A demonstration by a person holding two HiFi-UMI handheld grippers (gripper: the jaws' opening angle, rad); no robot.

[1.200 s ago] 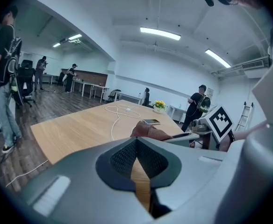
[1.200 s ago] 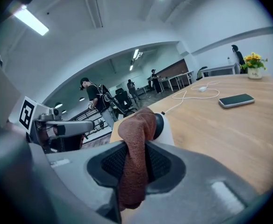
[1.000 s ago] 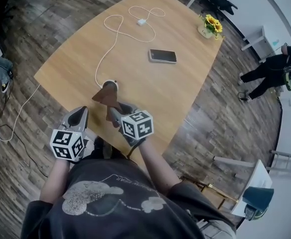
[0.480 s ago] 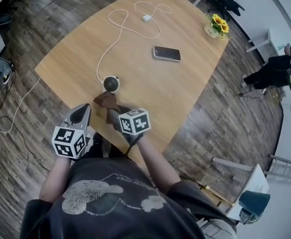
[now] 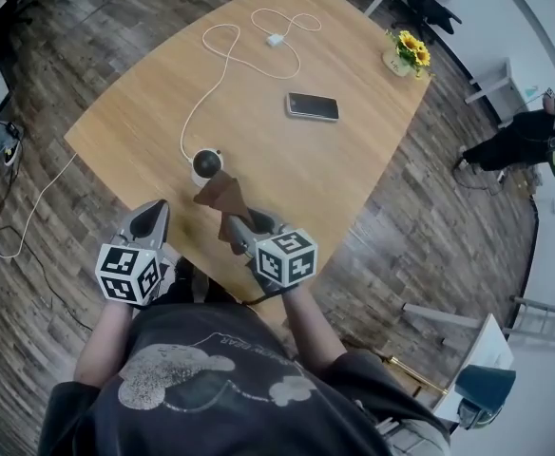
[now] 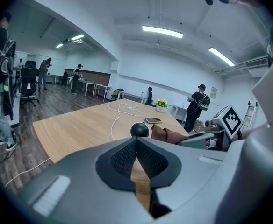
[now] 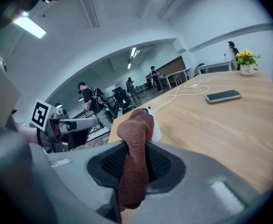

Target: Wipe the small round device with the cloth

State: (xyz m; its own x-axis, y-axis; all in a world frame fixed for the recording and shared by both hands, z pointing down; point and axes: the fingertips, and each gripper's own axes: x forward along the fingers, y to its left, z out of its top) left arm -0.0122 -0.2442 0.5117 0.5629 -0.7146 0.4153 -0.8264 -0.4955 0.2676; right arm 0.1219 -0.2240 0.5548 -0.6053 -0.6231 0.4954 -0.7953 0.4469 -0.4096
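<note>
The small round device [image 5: 206,164], a dark ball on a pale base with a white cord, stands near the table's front edge and also shows ahead as the same device [image 6: 139,129]. My right gripper [image 5: 233,224] is shut on a brown cloth [image 5: 222,196], which hangs just right of and nearer than the device, apart from it. In the right gripper view the cloth [image 7: 135,139] is pinched between the pads and hides most of the device. My left gripper [image 5: 150,215] hovers off the front edge, left of the device, shut with nothing in it.
A phone [image 5: 312,106] lies mid-table. A white cable [image 5: 222,60] with its plug runs from the device to the far side. A flower vase [image 5: 400,53] stands at the far right corner of the table [image 5: 354,169]. People stand around the room.
The cloth covered the device a second ago. My right gripper has drawn it back toward me and to the right, so the device is uncovered. The left gripper has barely moved.
</note>
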